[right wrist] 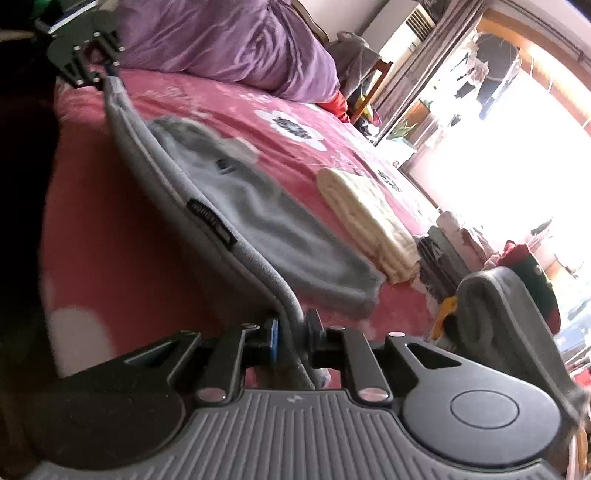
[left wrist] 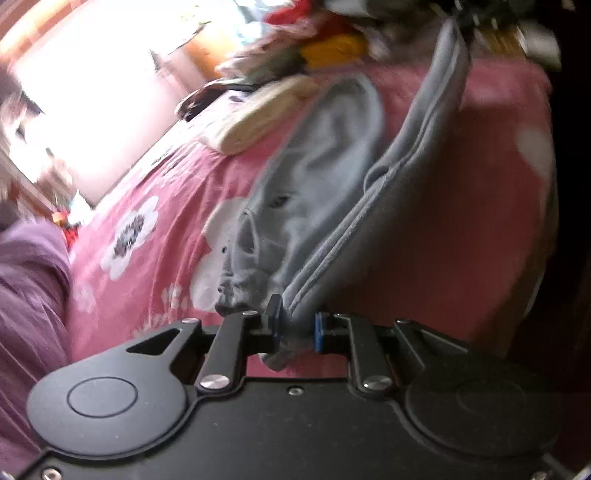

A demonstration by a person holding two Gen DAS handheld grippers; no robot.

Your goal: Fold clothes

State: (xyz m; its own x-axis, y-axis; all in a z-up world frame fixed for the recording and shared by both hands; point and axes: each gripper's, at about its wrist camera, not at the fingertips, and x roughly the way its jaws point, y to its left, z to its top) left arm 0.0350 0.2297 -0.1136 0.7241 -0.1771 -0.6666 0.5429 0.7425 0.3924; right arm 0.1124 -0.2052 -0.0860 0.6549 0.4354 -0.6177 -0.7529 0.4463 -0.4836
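Observation:
A grey fleece garment (left wrist: 325,162) (right wrist: 266,221) lies on the pink flowered bedspread (left wrist: 155,206) (right wrist: 229,110), its banded hem stretched in the air between my two grippers. My left gripper (left wrist: 295,326) is shut on one end of that hem; in the right wrist view it shows far off at the top left (right wrist: 105,72). The hem's other end is pinched in my shut right gripper (right wrist: 291,336), seen in the left wrist view at the top right (left wrist: 465,22). A small dark label (right wrist: 210,221) sits on the hem.
A folded cream garment (left wrist: 258,118) (right wrist: 365,221) lies just beyond the grey one. A purple quilt (left wrist: 26,295) (right wrist: 229,44) is bunched at the head of the bed. A heap of mixed clothes (left wrist: 325,40) (right wrist: 509,280) sits at the foot. A bright window (right wrist: 498,147) lights the far side.

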